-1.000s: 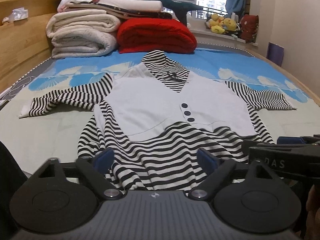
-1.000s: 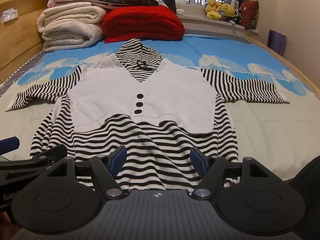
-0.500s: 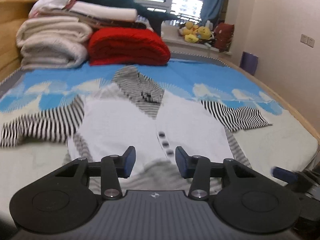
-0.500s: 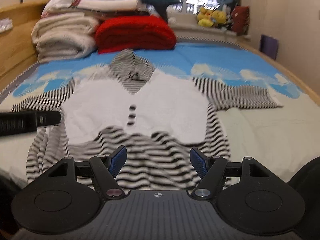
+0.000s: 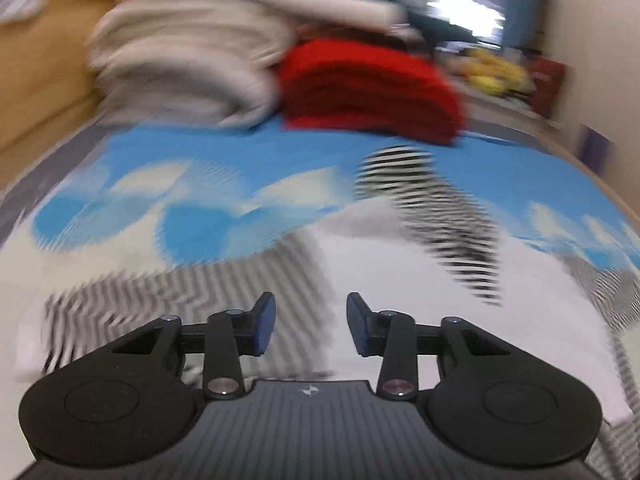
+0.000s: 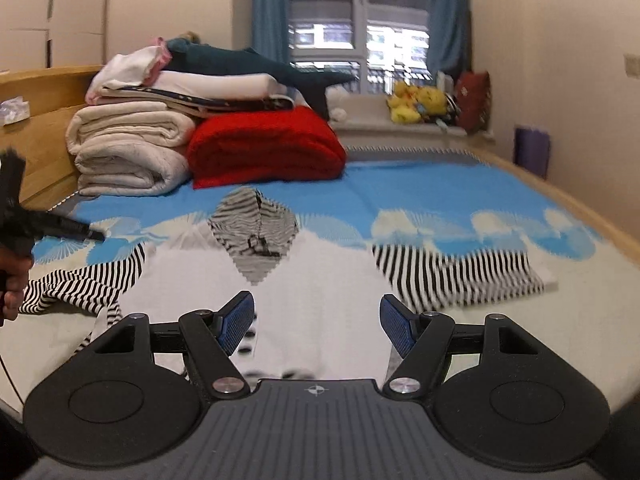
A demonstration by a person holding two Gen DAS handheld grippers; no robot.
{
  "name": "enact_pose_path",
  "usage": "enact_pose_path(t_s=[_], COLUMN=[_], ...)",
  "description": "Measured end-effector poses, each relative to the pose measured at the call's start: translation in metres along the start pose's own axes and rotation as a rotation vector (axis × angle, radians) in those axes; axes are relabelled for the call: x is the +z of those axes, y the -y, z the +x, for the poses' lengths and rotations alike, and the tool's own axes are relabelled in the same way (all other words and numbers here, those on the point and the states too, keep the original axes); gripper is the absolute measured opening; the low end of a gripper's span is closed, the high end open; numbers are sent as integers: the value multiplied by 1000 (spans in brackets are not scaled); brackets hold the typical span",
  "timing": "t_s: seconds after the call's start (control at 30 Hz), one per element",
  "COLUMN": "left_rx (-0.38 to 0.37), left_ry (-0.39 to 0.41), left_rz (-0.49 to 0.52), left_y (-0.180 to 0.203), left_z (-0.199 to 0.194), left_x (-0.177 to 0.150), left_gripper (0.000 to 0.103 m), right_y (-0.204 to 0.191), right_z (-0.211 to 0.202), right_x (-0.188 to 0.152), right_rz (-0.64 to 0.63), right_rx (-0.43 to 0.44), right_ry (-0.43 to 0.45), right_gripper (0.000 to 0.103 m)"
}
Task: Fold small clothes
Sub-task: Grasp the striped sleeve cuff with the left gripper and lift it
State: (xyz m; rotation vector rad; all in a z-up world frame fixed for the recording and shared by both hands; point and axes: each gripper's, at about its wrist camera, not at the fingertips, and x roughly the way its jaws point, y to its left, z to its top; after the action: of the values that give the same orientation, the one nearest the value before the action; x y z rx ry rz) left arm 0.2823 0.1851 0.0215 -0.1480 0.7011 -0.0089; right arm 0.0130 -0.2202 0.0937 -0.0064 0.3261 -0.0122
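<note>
A small black-and-white striped top with a white vest front (image 6: 320, 272) lies flat on the bed, its sleeves spread out to the left (image 6: 80, 284) and right (image 6: 452, 272). My right gripper (image 6: 317, 318) hangs open over the white front with nothing between its fingers. The left wrist view is badly blurred. In it my left gripper (image 5: 311, 320) hovers over the top's (image 5: 400, 280) left shoulder and sleeve; its jaws are closing and hold nothing. In the right wrist view the left gripper (image 6: 48, 226) shows at the left edge, held by a hand (image 6: 12, 280).
Folded cream blankets (image 6: 128, 152) and a red blanket (image 6: 264, 148) are stacked at the head of the bed. A wooden headboard (image 6: 40, 92) runs along the left. Plush toys (image 6: 416, 102) sit on the window sill, and a purple box (image 6: 531, 148) stands by the right wall.
My left gripper has swung fast to the left, from the hem up over the left sleeve, and its jaws have narrowed. My right gripper has risen and tipped up, staying open.
</note>
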Motion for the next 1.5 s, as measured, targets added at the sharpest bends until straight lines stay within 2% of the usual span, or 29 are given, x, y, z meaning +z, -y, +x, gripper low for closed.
enact_pose_path(t_s=[0.03, 0.07, 0.1, 0.23, 0.3, 0.47, 0.5, 0.53, 0.57, 0.7, 0.73, 0.8, 0.9, 0.93, 0.97, 1.0, 1.03, 1.13, 1.23, 1.3, 1.33, 1.5], left_rx=[17, 29, 33, 142, 174, 251, 278, 302, 330, 418, 440, 472, 475, 483, 495, 507, 516, 533, 475, 421, 405, 261], left_ry=[-41, -72, -71, -52, -76, -148, -152, -158, -165, -191, -198, -213, -219, -215, -212, -209, -200, -128, -22, 53, 76, 87], left_rz=[-72, -154, -188, -157, -220, -450, -485, -519, -554, -664, -684, -731, -784, -773, -748, -724, -714, -689, -628, -547, -502, -393], left_y=[-19, -38, -53, -81, -103, -154, -164, -174, -184, -212, -219, -231, -240, -240, -238, -235, -232, -208, -168, -134, -117, -51], left_z=[8, 13, 16, 24, 31, 43, 43, 44, 44, 48, 48, 51, 55, 55, 57, 57, 55, 46, 29, 19, 15, 15], left_x=[1, 4, 6, 17, 19, 11, 7, 5, 2, -5, -7, -10, -16, -15, -12, -10, -8, 7, 28, 41, 45, 48], left_gripper=[27, 27, 27, 27, 27, 29, 31, 38, 46, 55, 57, 57, 55, 50, 30, 17, 11, 10, 10, 10, 10, 9], right_y=[1, 1, 1, -5, -12, -38, -44, -50, -54, -58, -60, -63, -73, -75, -75, -76, -76, -72, -70, -71, -72, -80], right_z=[7, 16, 24, 71, 94, 159, 170, 181, 192, 223, 230, 237, 245, 247, 249, 250, 252, 256, 256, 255, 254, 243], right_x=[9, 19, 28, 61, 74, 102, 104, 107, 108, 98, 95, 91, 85, 83, 82, 81, 81, 82, 80, 76, 74, 66], right_rz=[-19, -36, -48, -73, -75, -103, -123, -142, -153, -107, -95, -84, -130, -139, -140, -137, -131, -100, -70, -63, -66, -79], right_rx=[19, 38, 46, 60, 67, 157, 174, 188, 194, 186, 167, 182, 201, 208, 209, 207, 204, 194, 180, 177, 178, 188], right_ry=[4, 9, 15, 36, 39, 22, 19, 22, 32, 26, 3, -16, -40, -45, -50, -54, -61, -75, -89, -105, -111, -121], right_gripper=[71, 71, 71, 71, 71, 71, 68, 65, 57, 26, 25, 25, 25, 25, 26, 26, 26, 26, 24, 16, 15, 9])
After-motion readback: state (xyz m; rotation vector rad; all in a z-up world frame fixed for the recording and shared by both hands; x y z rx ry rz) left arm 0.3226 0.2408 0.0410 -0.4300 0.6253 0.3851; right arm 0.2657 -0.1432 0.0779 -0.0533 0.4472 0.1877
